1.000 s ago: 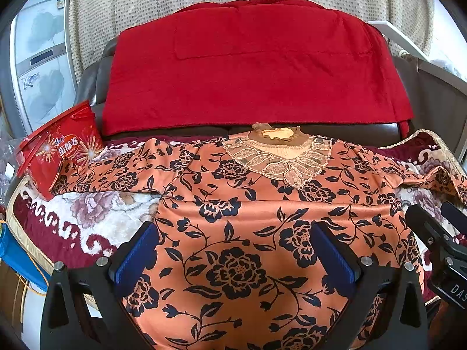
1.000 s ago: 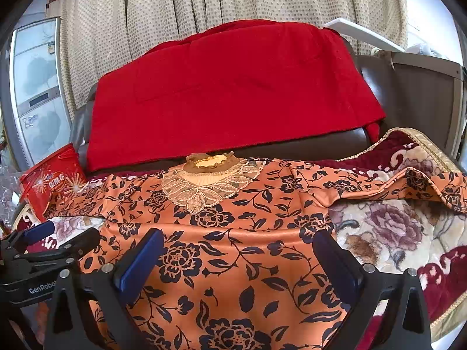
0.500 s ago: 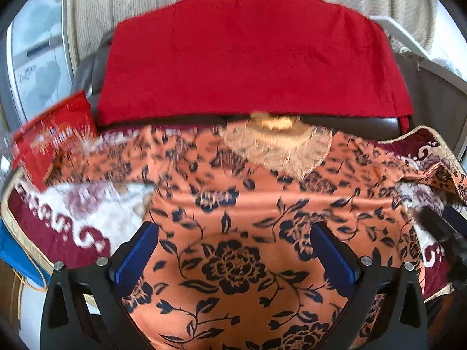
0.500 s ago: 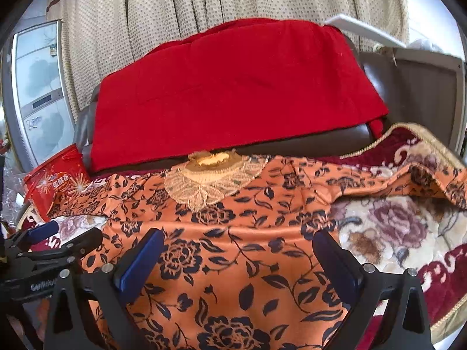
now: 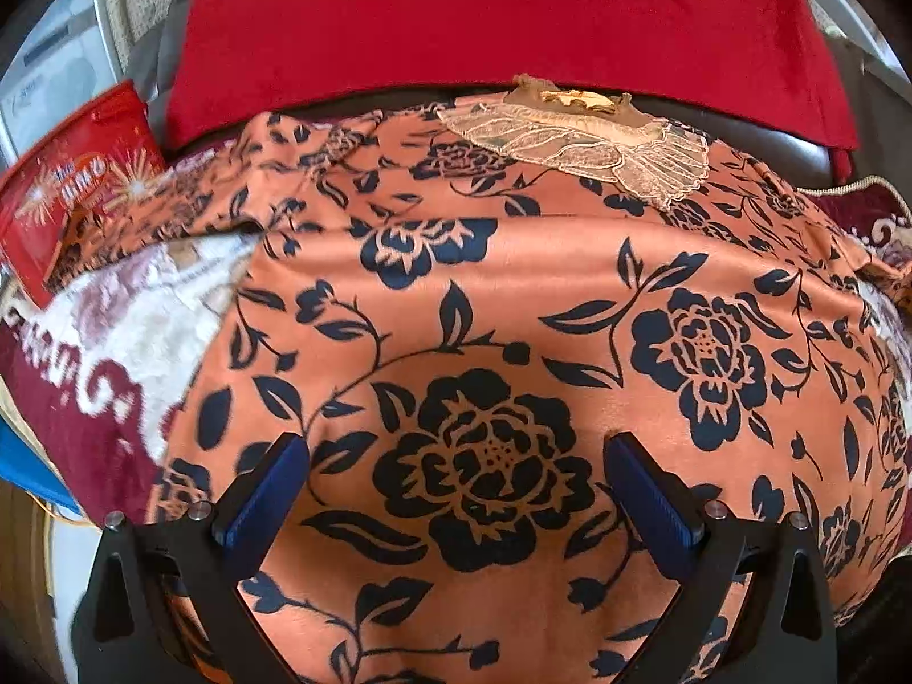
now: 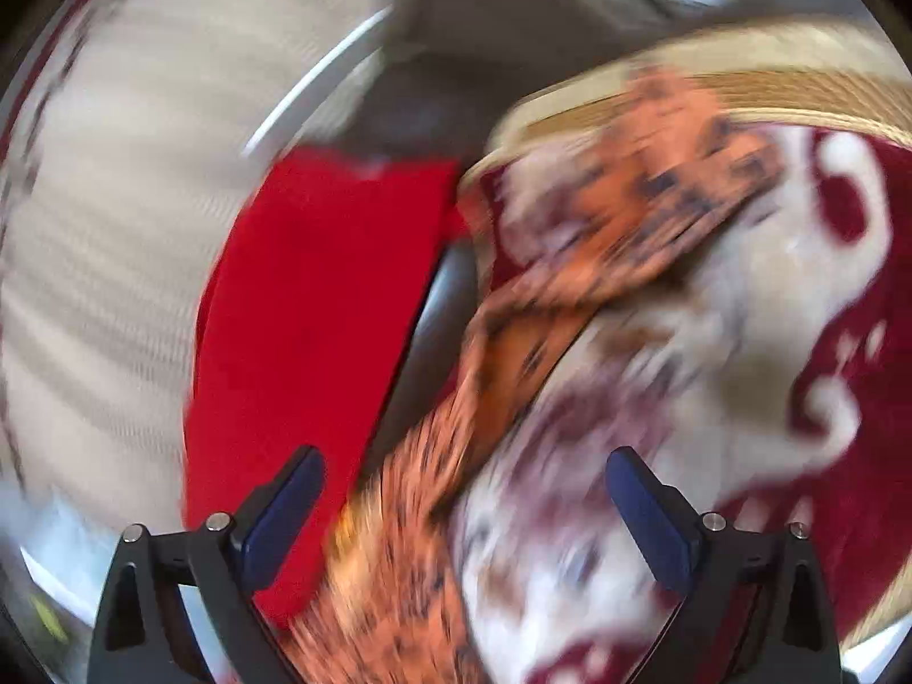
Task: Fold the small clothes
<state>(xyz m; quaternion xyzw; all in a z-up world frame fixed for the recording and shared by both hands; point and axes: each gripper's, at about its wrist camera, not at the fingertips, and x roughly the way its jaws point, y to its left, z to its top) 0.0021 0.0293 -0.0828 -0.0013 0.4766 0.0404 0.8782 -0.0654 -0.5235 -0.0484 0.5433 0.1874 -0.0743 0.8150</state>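
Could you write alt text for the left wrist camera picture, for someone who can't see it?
An orange dress with dark blue flowers lies spread flat on a floral blanket, filling the view, its lace collar at the far end. The open left tongs sit close above it, holding nothing. A red cloth hangs behind.

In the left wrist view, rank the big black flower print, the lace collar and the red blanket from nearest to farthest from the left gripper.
1. Big black flower print: between the open fingers of the left gripper.
2. Lace collar: beyond it, upper right of centre.
3. Red blanket: farthest, across the top, behind the collar.
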